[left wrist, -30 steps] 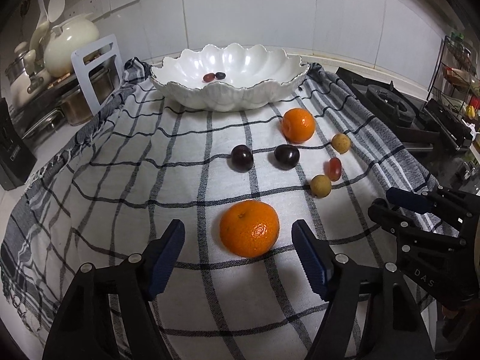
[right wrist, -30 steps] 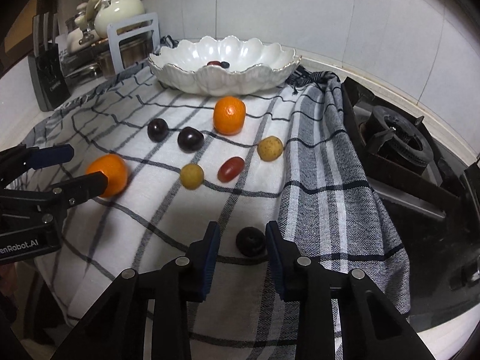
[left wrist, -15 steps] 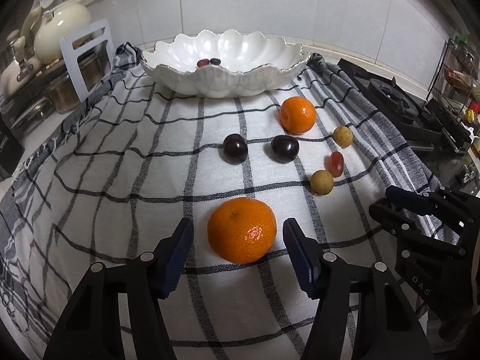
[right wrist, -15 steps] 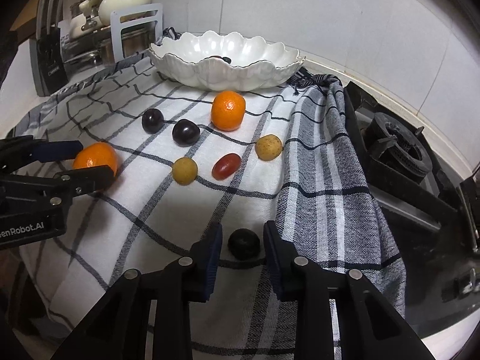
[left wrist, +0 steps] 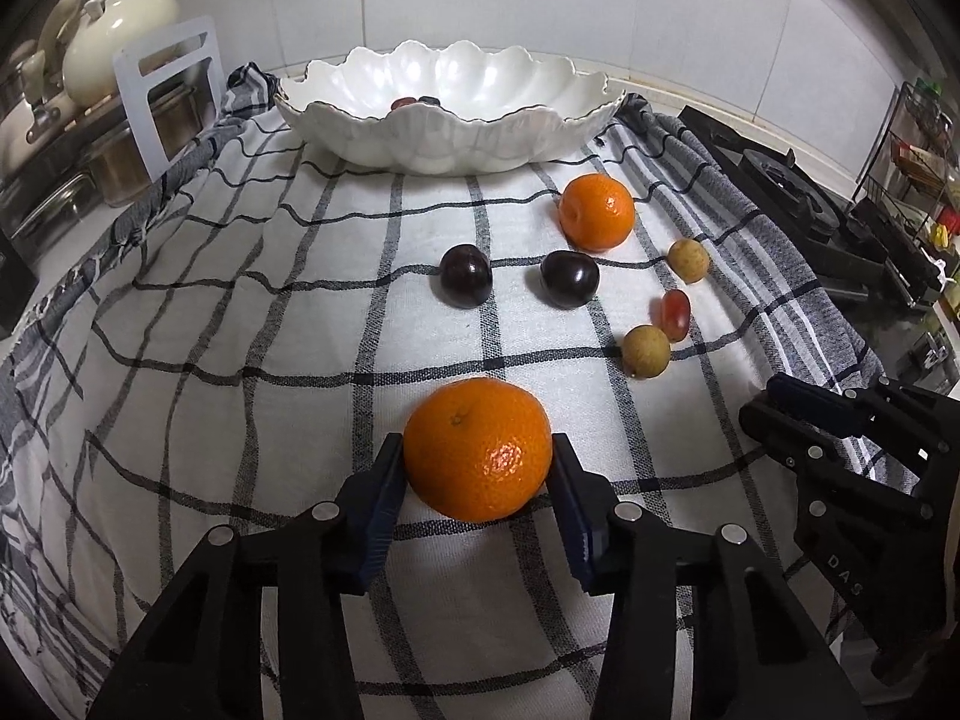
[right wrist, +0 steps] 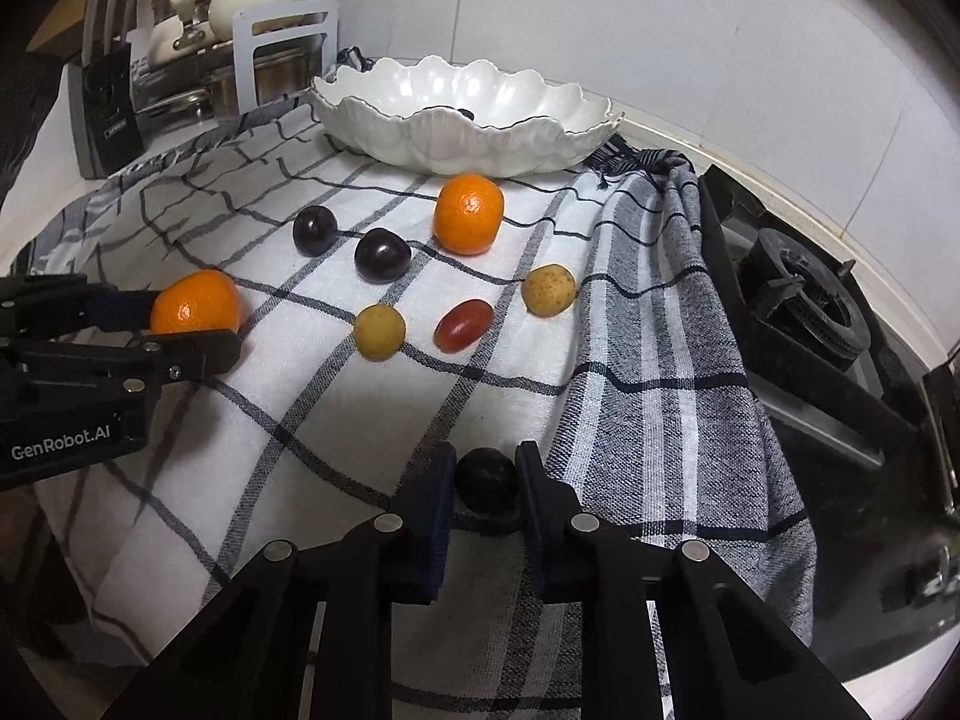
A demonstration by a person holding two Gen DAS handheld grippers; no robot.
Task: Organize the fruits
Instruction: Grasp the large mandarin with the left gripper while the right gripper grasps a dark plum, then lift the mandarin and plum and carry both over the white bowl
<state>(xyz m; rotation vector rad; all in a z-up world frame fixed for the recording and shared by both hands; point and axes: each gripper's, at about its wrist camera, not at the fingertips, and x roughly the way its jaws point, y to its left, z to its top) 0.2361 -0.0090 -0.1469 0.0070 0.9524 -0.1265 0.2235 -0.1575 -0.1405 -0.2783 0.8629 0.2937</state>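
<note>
My left gripper (left wrist: 477, 480) is shut on a near orange (left wrist: 477, 449) resting on the checked cloth (left wrist: 240, 312); the orange also shows in the right wrist view (right wrist: 195, 303). My right gripper (right wrist: 485, 483) is shut on a dark plum (right wrist: 486, 479) near the cloth's front right. A white scalloped bowl (left wrist: 450, 138) at the back holds two small fruits (left wrist: 414, 102). On the cloth lie a second orange (left wrist: 597, 213), two dark plums (left wrist: 466, 275) (left wrist: 569, 279), two yellow-brown fruits (left wrist: 689, 260) (left wrist: 645, 350) and a red grape (left wrist: 676, 313).
A gas hob (right wrist: 804, 300) lies right of the cloth. Pots, a white rack (left wrist: 174, 90) and a cream teapot (left wrist: 120, 36) stand at the left. A wire shelf (left wrist: 918, 138) is at the far right. A tiled wall runs behind the bowl.
Both grippers moved forward and closed: the left jaws came together on the near orange, the right jaws on the dark plum. The other fruits stayed put.
</note>
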